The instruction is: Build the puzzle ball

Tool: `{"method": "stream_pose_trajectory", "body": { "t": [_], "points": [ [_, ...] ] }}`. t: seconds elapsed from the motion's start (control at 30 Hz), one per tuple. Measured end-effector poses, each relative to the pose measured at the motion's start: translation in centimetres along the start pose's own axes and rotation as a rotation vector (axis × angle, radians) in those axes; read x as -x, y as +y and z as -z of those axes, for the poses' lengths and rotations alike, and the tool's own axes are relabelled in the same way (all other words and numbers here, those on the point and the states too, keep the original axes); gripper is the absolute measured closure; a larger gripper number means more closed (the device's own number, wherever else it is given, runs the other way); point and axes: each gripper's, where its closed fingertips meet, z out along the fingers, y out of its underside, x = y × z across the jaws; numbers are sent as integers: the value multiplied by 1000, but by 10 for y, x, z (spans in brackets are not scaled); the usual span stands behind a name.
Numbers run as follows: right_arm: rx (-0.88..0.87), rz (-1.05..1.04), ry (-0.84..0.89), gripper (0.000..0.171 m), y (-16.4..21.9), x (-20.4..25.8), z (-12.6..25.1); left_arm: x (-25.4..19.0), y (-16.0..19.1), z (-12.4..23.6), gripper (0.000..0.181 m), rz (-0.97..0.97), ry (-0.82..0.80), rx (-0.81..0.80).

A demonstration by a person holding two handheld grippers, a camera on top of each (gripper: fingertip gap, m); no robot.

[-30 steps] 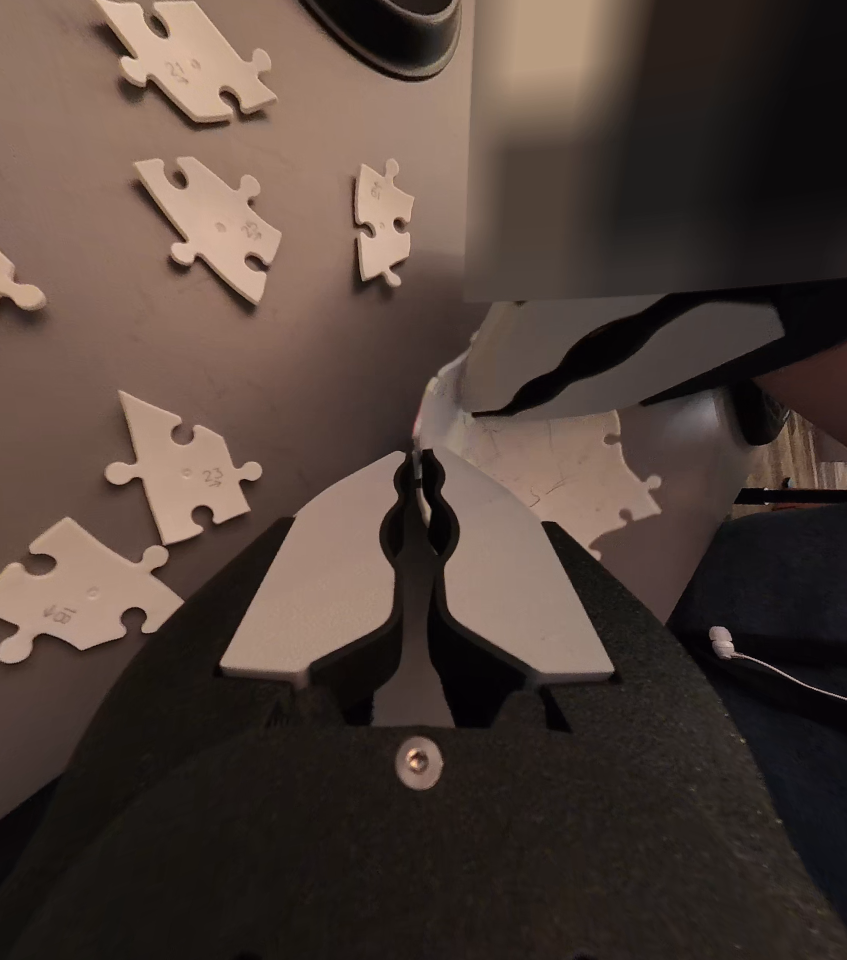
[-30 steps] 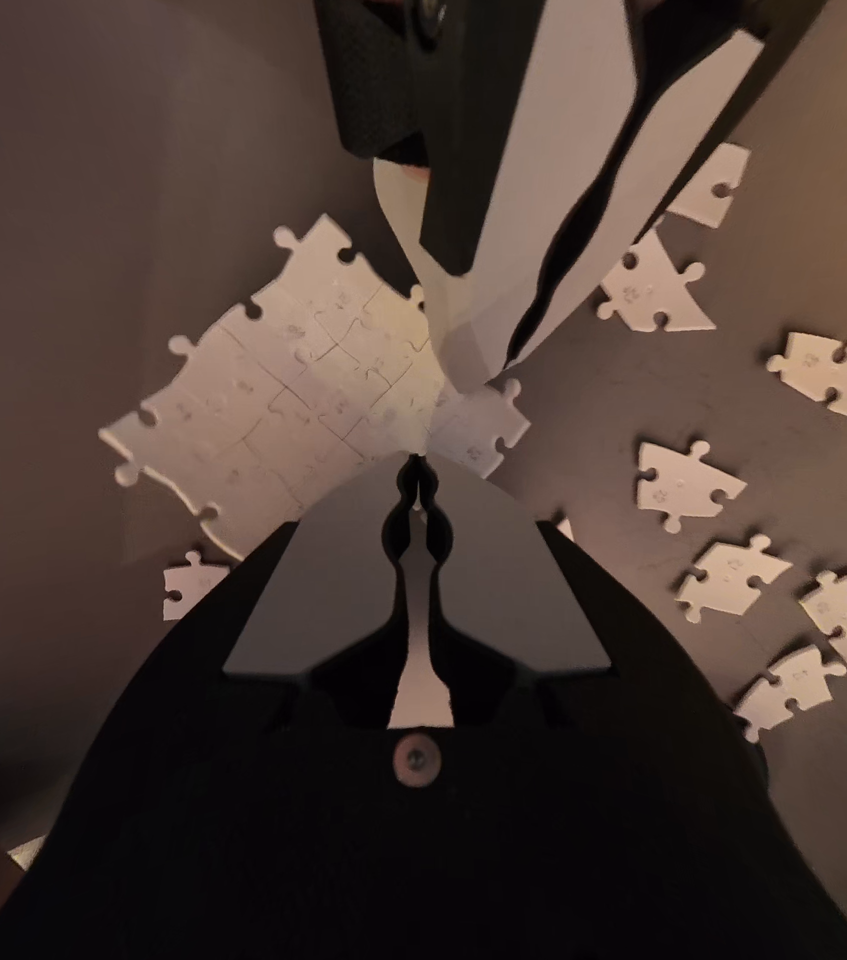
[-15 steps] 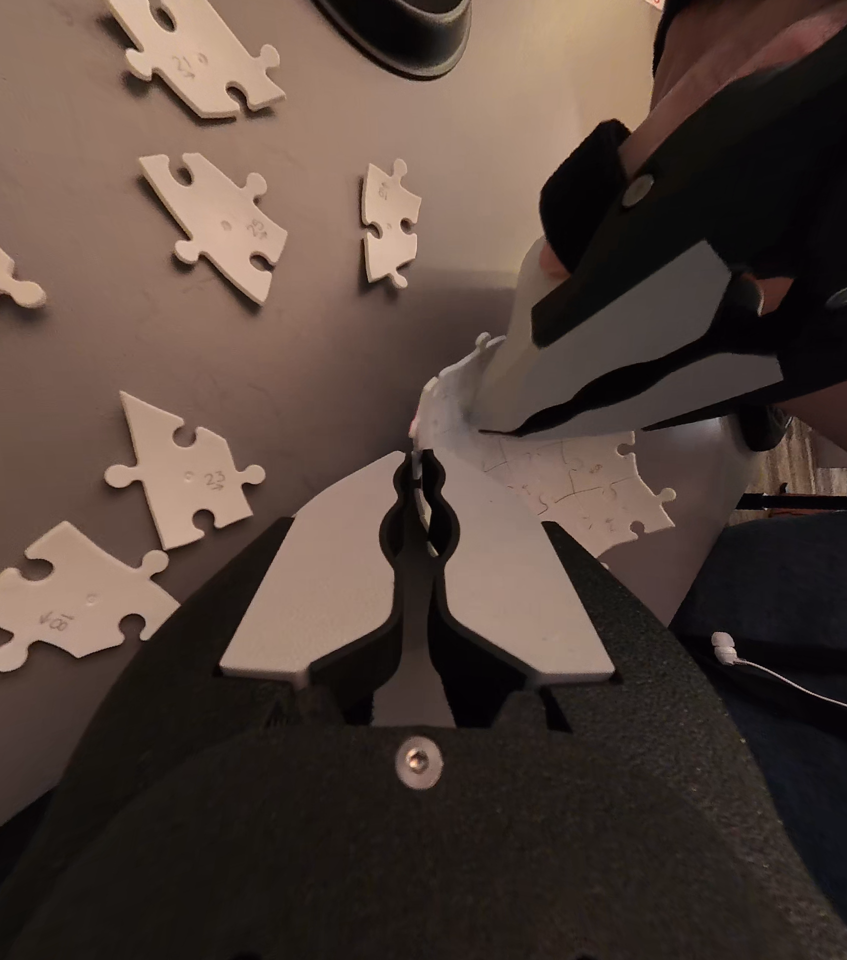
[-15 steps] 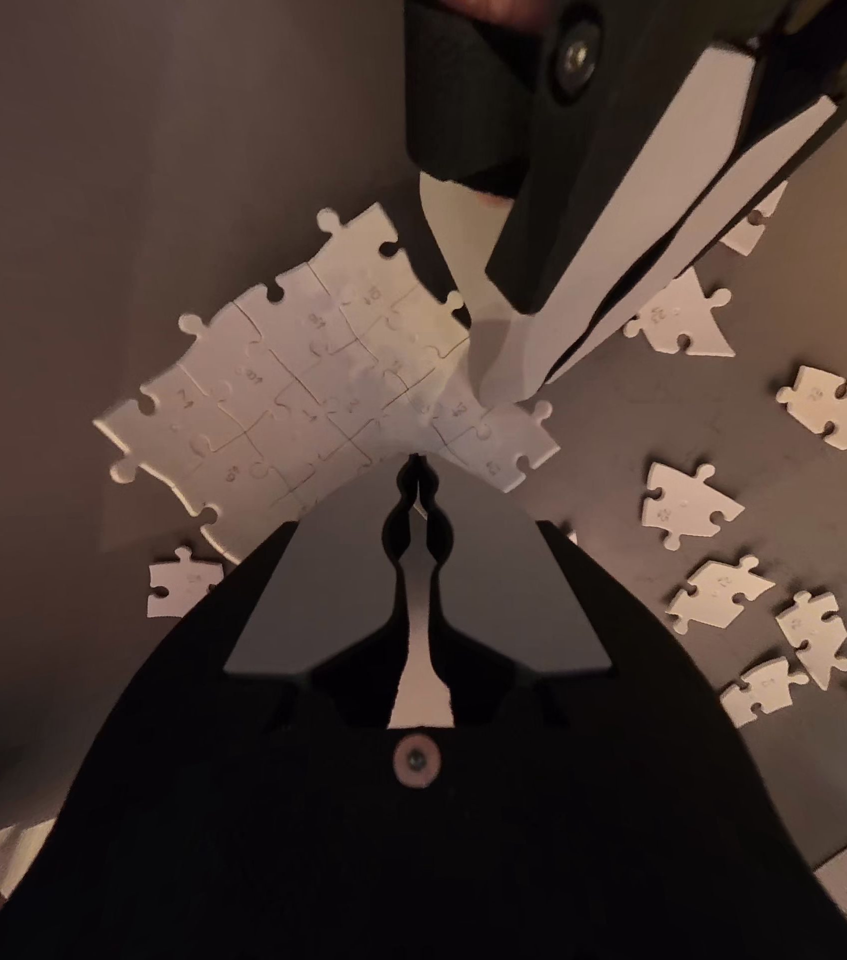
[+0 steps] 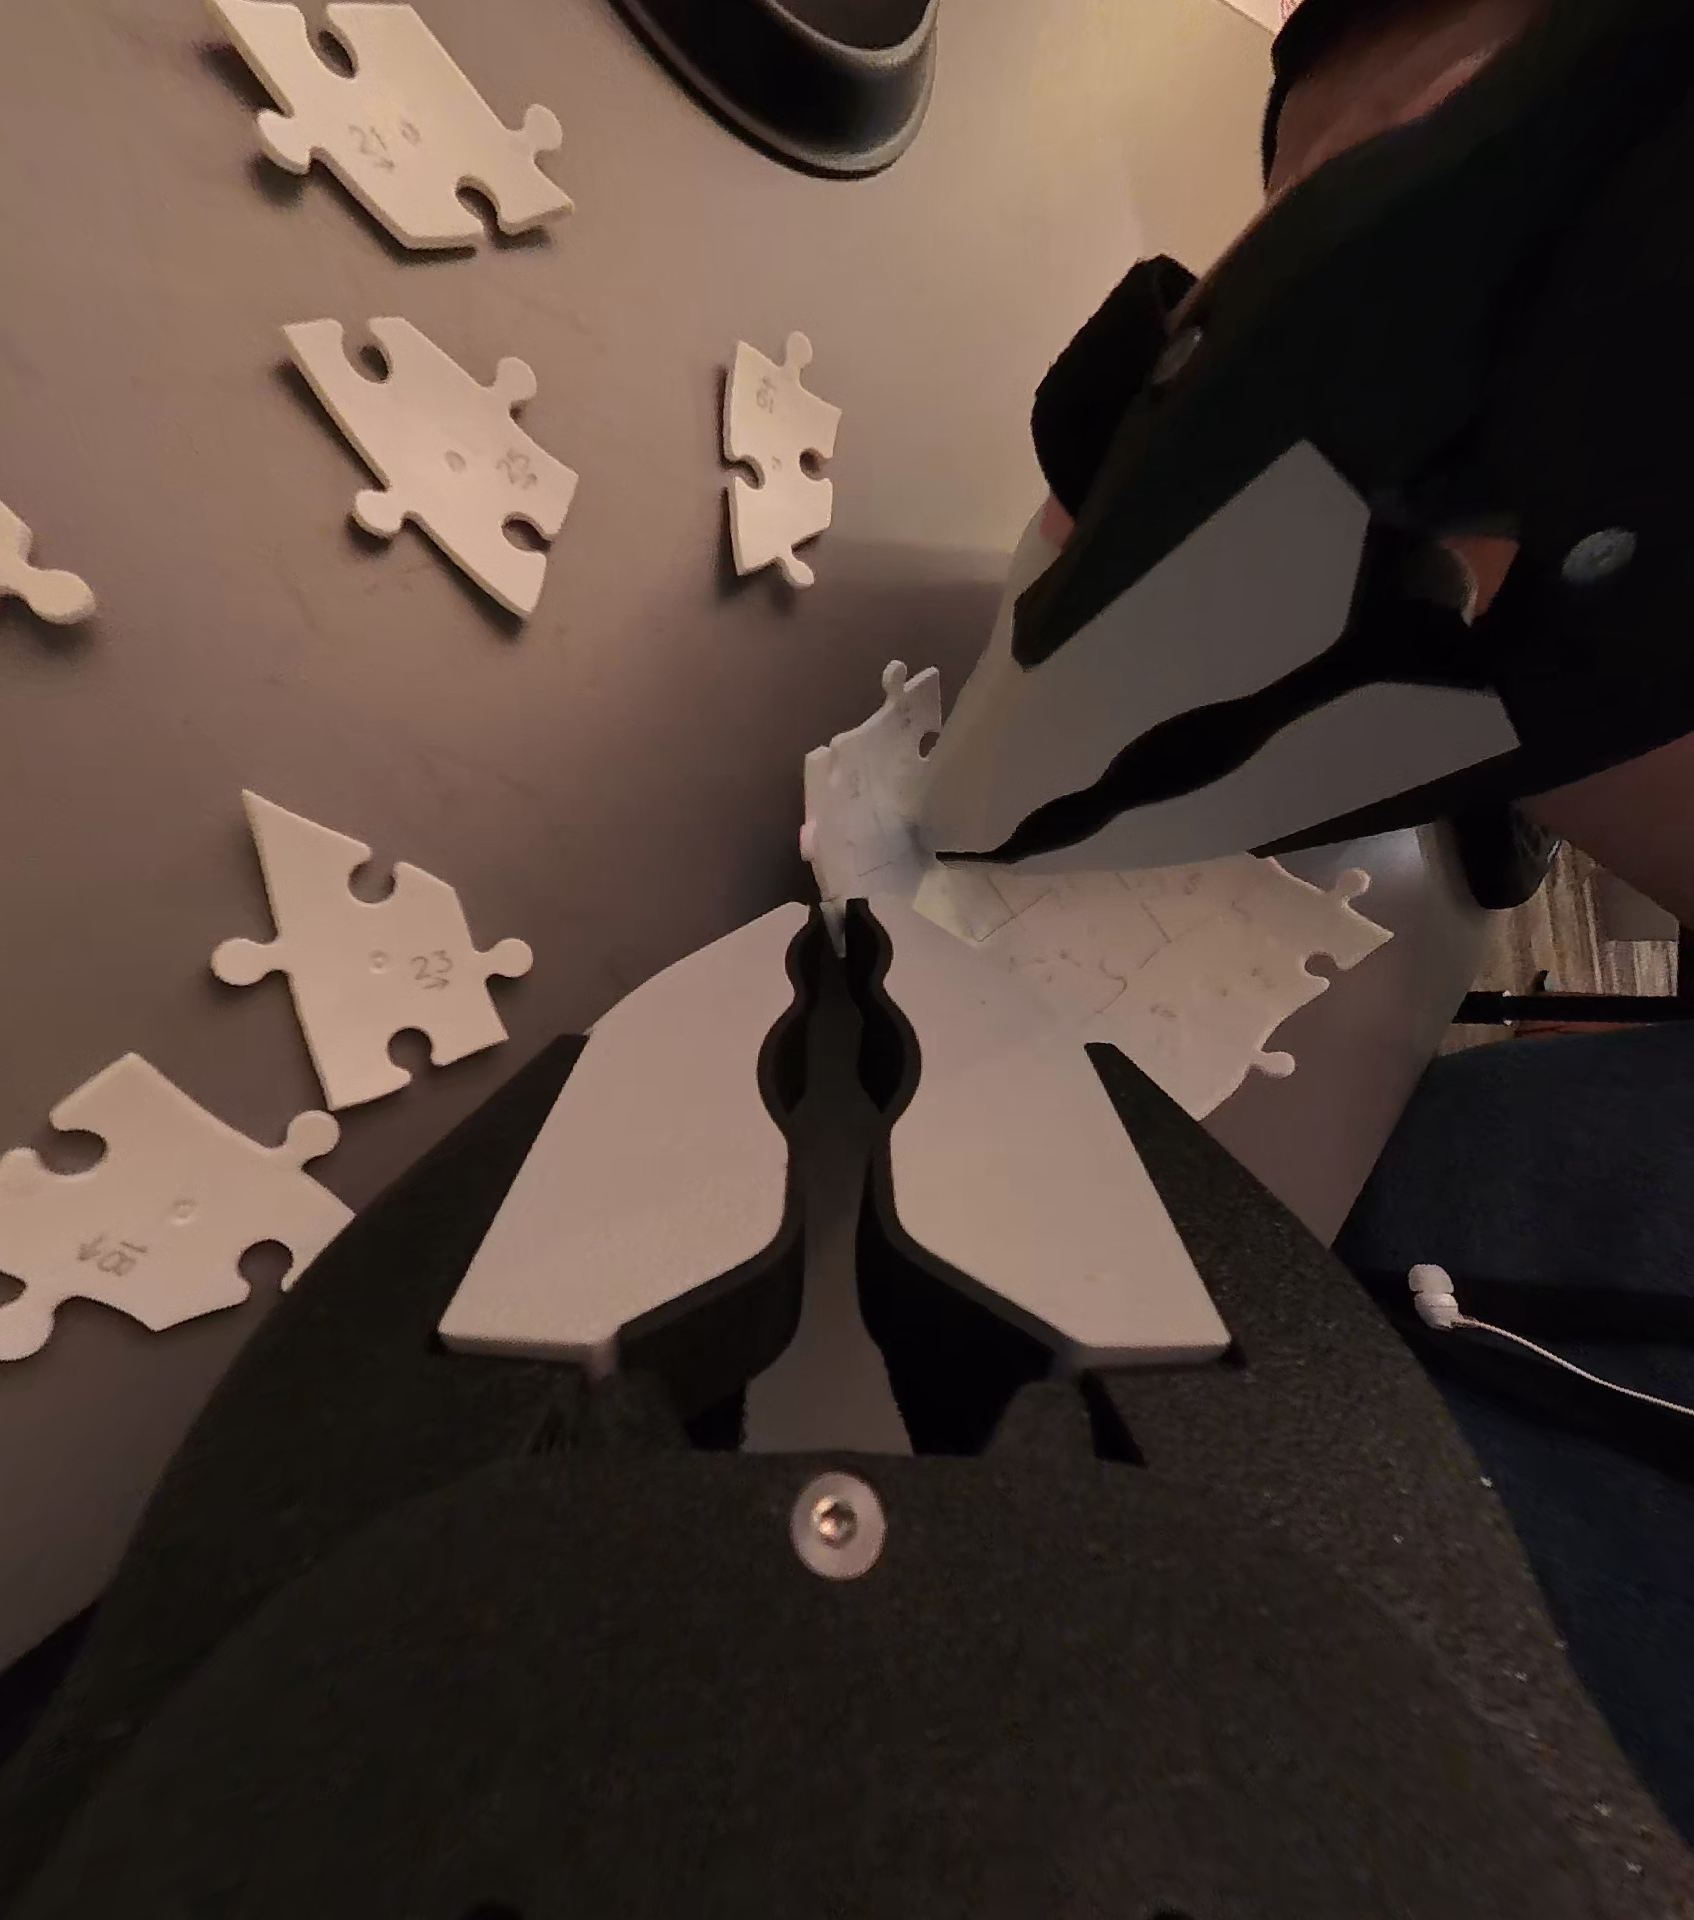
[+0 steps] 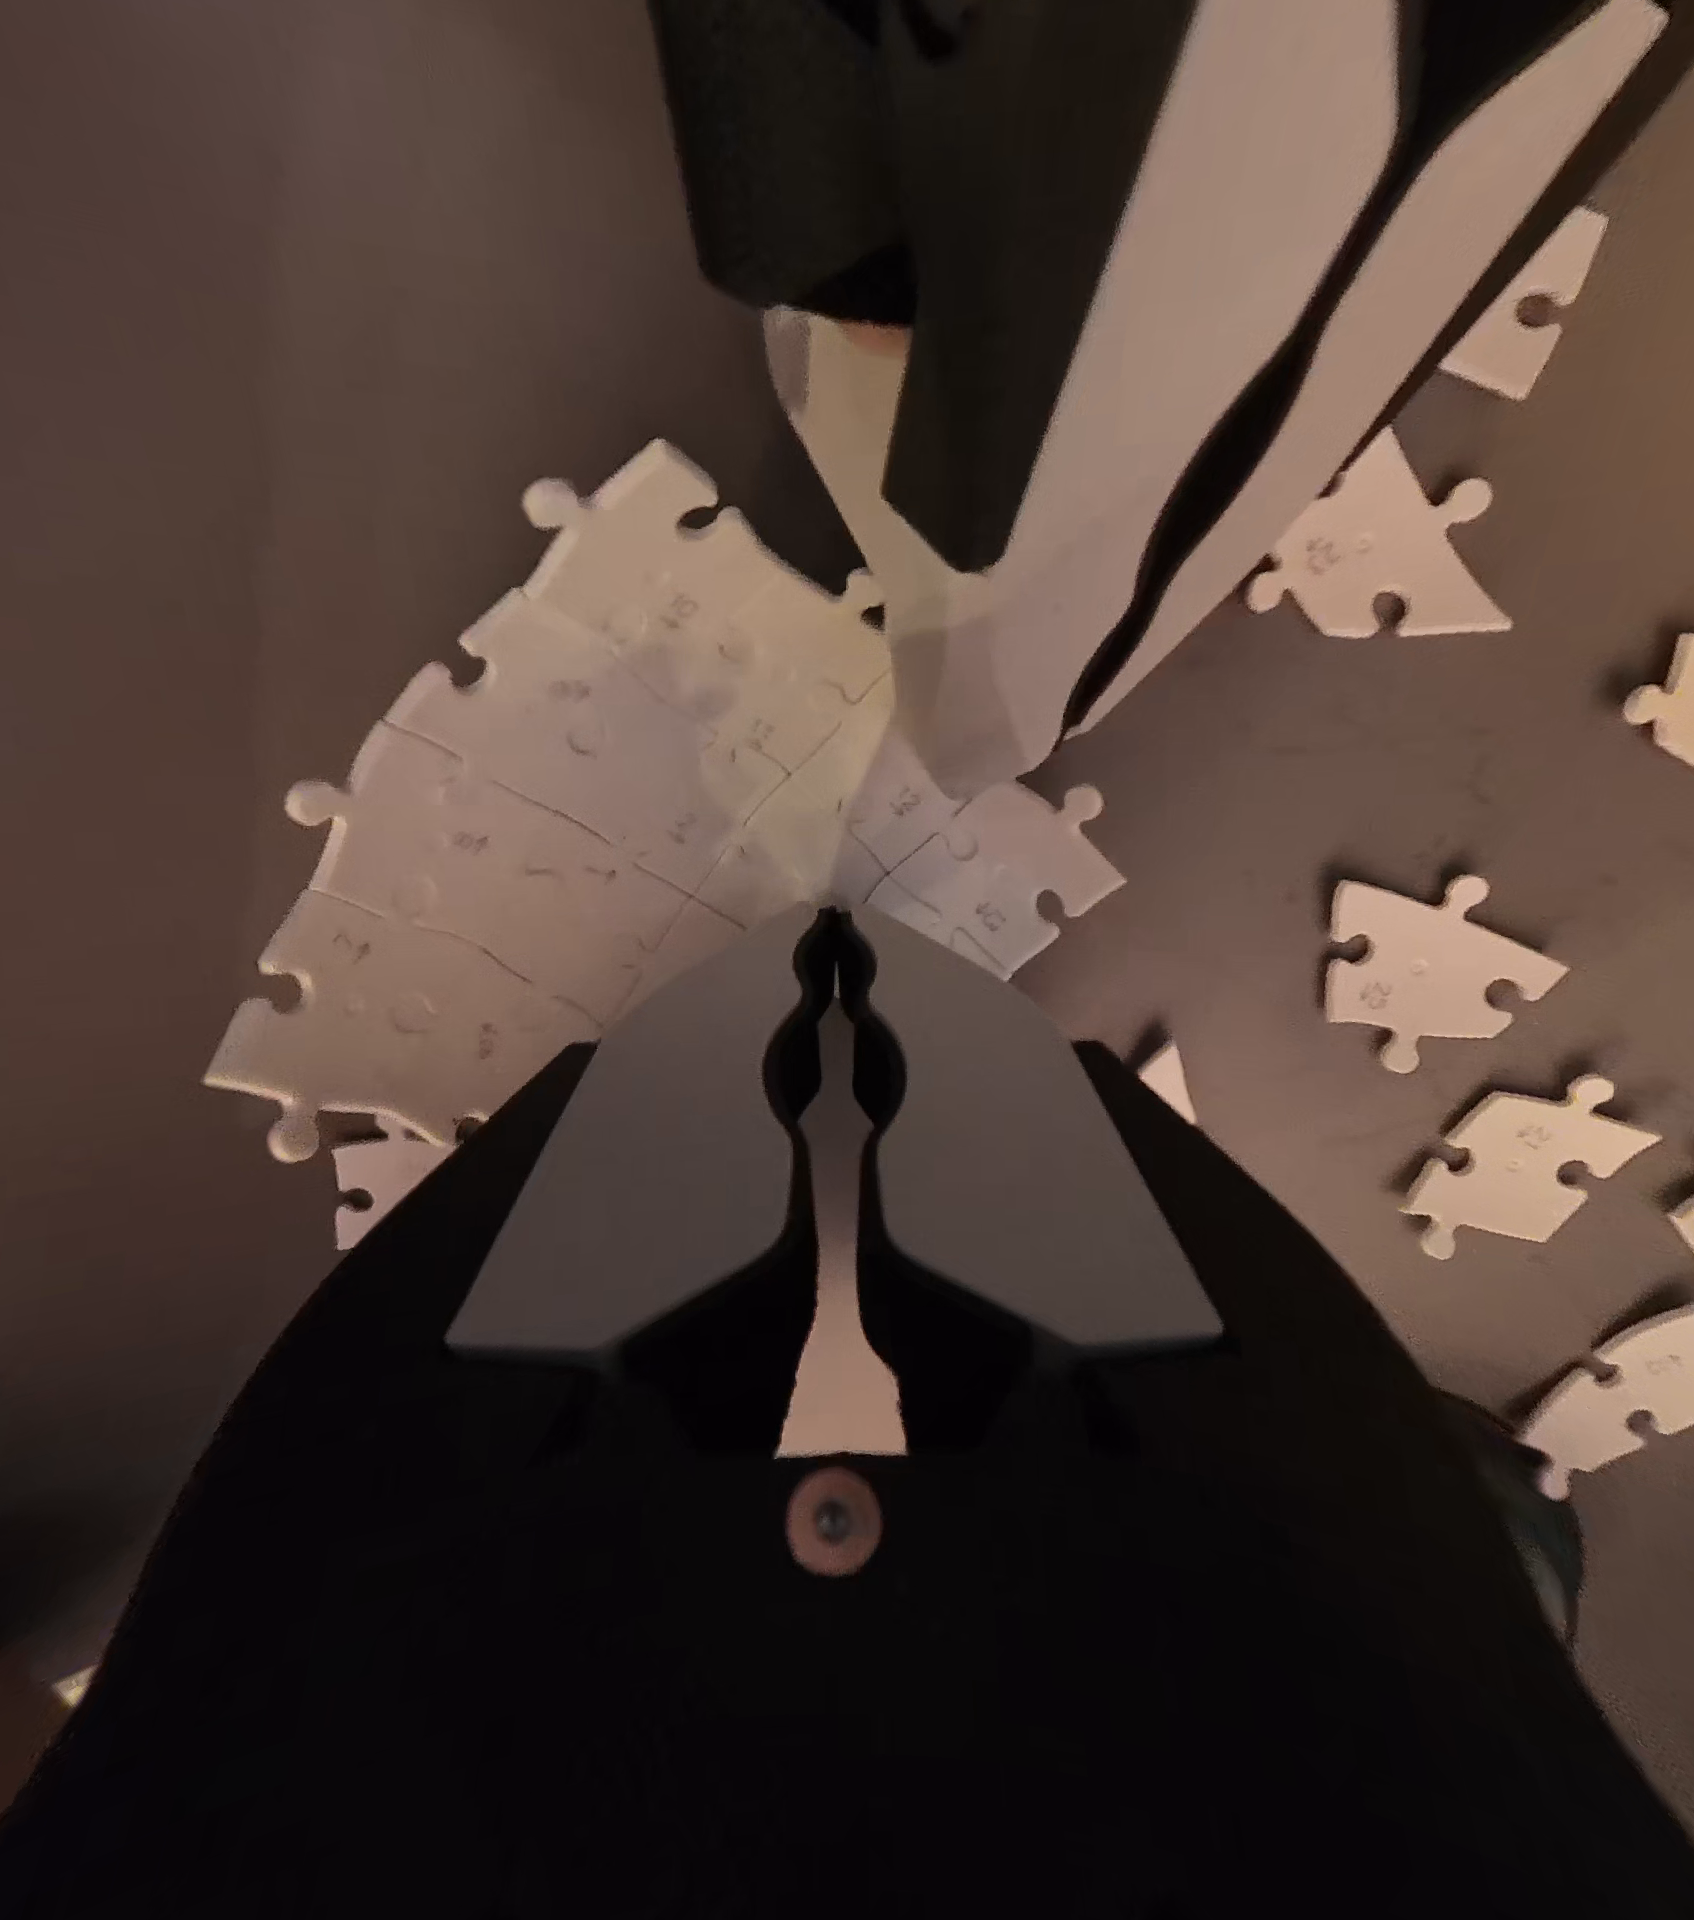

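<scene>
Above grey table [image 5: 614, 727], both grippers pinch the curved puzzle sheet [image 6: 614, 790].

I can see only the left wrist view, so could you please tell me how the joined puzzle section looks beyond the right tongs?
Observer: In the right wrist view the joined section spreads away from the right tongs as a curved sheet of many locked pieces.
Operator: Thank you. Is anything lying beneath it?
Observer: Yes, one loose piece lies on the table, partly hidden under the section's outer edge.
Operator: Are the right tongs really gripping it?
Observer: It looks so. From behind, their tips are closed on the section's near edge, close to the left tongs.
</scene>
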Motion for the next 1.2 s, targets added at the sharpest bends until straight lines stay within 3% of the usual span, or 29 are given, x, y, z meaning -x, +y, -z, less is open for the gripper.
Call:
{"method": "stream_pose_trajectory", "body": {
  "t": [0.57, 0.9, 1.2],
  "points": [
    [112, -29, 83, 169, 2, -1, -1, 1, -1, -1, 178, 2, 4, -2],
    [-56, -118, 35, 170, -1, -15, 10, 1, 0, -4, 178, 11, 16, 5],
    [12, -72, 28, 170, -3, -6, -1, 1, 0, -5, 177, 16, 19, 9]
  ]
}}
